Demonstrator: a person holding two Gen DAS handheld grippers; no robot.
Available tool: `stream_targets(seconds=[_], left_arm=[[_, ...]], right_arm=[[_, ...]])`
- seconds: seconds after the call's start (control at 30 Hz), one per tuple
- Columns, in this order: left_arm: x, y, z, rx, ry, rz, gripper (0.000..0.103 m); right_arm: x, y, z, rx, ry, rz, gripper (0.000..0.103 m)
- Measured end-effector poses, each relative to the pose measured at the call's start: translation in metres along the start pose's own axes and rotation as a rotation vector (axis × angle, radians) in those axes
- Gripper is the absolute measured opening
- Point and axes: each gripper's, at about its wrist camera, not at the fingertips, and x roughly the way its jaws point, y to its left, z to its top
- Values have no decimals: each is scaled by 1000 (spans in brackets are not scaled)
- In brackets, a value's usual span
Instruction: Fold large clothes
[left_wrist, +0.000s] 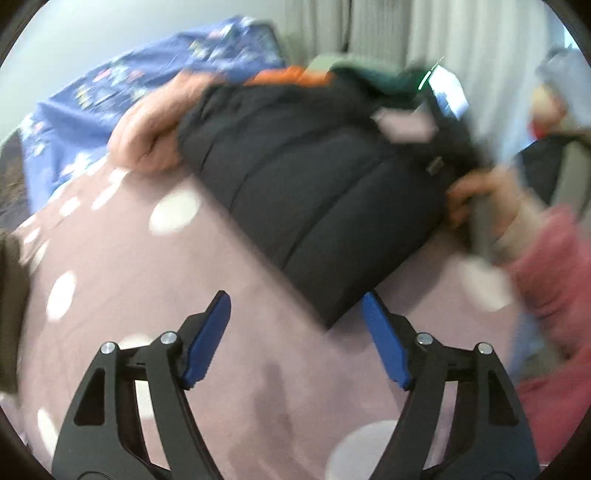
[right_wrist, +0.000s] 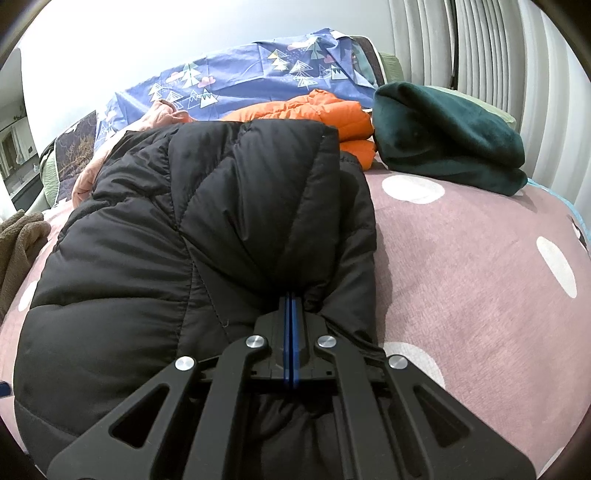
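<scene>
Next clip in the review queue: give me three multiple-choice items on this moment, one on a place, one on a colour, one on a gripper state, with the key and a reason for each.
1. Where does the dark green blanket lie?
A. on the pink dotted bedcover, beside the orange jacket
B. on the floor
C. on top of the black jacket

2. What colour are the gripper pads?
A. red
B. blue
C. white

3. How is the right gripper?
A. open, empty
B. shut on the black jacket
C. shut on the blanket

Key: 1 A, it rests on the bedcover right of the orange jacket; 2 B, both views show blue; 3 B, fabric is bunched at its closed fingers, while the left gripper stands open.
</scene>
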Motion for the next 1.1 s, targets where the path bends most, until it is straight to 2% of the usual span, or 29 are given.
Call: stream_targets(seconds=[0.1, 0.13, 0.17, 0.23, 0.3, 0.33, 0.37, 0.4, 0.47, 0.57, 0.63, 0.67, 0.77, 0.8, 0.87, 0.9, 1.0, 1.1], left_arm=[[-11, 10, 35, -10, -109, 25, 63], [-6, 16, 52, -15, -153, 41, 54], [0, 21, 63, -27, -172, 41, 48], [28, 38, 90, -92, -181, 0, 42], [62, 49, 105, -141, -140, -10, 42], [92, 57, 107, -180, -74, -3, 42], [113, 62, 105, -194, -28, -7, 44], [129, 61, 100, -187, -18, -11, 44], [131, 49, 92, -130, -50, 35, 45], [122, 35, 97, -61, -35, 90, 44], [110, 30, 108, -35, -49, 61, 46], [101, 30, 118, -28, -86, 34, 49], [97, 29, 149, -7, -153, 49, 55], [106, 31, 159, 0, -140, 49, 56], [149, 30, 164, 35, -22, 60, 63], [165, 29, 159, 48, 17, 69, 64], [172, 24, 148, 43, 6, 64, 63], [174, 22, 148, 50, 16, 66, 63]], right_arm=[[0, 0, 0, -2, 0, 0, 1], [0, 0, 0, -2, 0, 1, 1], [0, 0, 0, 0, 0, 3, 1], [0, 0, 0, 3, 0, 7, 1], [0, -1, 0, 6, 1, 10, 1], [0, -1, 0, 6, 1, 12, 1], [0, -1, 0, 8, 1, 12, 1], [0, -2, 1, 11, 2, 12, 1], [0, -4, 2, 16, 10, 27, 1], [-4, -2, 8, -32, 43, 40, 2], [-10, 7, 19, -131, 83, 25, 4], [-12, 10, 23, -159, 98, 21, 5], [-12, 13, 32, -175, 142, 27, 5], [-11, 11, 35, -163, 156, 43, 5], [-12, 4, 41, -118, 169, 70, 5], [-15, -2, 46, -77, 163, 78, 5], [-37, -18, 69, 62, 79, 172, 5], [-48, -11, 98, 85, 18, 237, 5]])
